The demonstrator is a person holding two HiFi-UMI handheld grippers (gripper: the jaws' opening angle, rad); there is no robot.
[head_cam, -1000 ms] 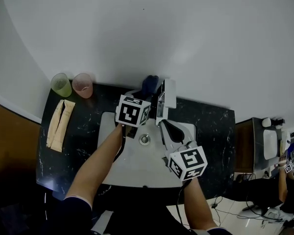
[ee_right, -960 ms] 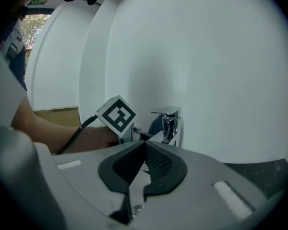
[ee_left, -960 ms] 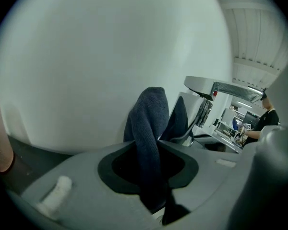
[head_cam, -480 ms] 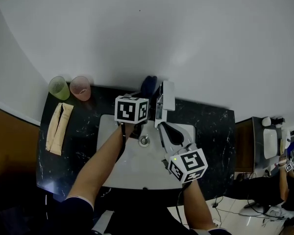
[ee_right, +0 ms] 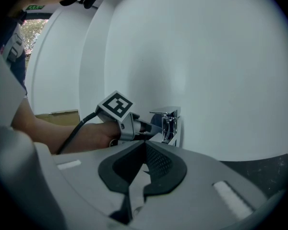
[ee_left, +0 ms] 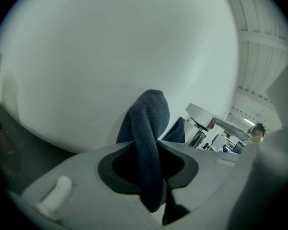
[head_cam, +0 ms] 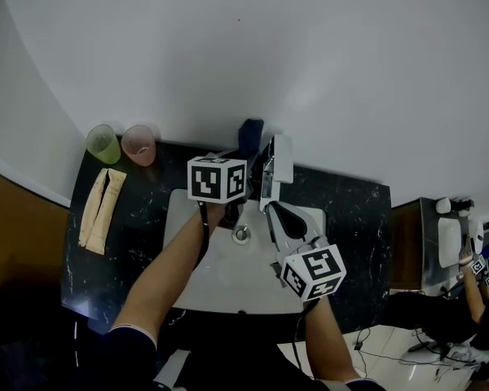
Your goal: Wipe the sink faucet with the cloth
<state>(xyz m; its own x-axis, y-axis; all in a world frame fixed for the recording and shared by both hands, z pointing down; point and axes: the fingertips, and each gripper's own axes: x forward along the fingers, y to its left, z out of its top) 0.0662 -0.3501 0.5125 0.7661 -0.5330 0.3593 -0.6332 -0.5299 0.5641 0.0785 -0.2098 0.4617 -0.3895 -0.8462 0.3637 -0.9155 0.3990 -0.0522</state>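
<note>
Jaws over sink (head_cam: pixel 228 287), perhaps-marble dark counter (head_cam: pixel 354 218)

A dark, white-veined countertop (head_cam: pixel 138 251) is set against a white wall. A white basin (head_cam: pixel 220 279) with a round drain (head_cam: pixel 241 234) is sunk into its middle, and the chrome faucet (head_cam: pixel 277 157) is mounted at the basin's back edge. At the far left corner a green cup (head_cam: pixel 103 143) and a pink cup (head_cam: pixel 137 144) are stood upright just beside each other, and near them two long beige pieces (head_cam: pixel 100 208) are laid side by side.
</note>
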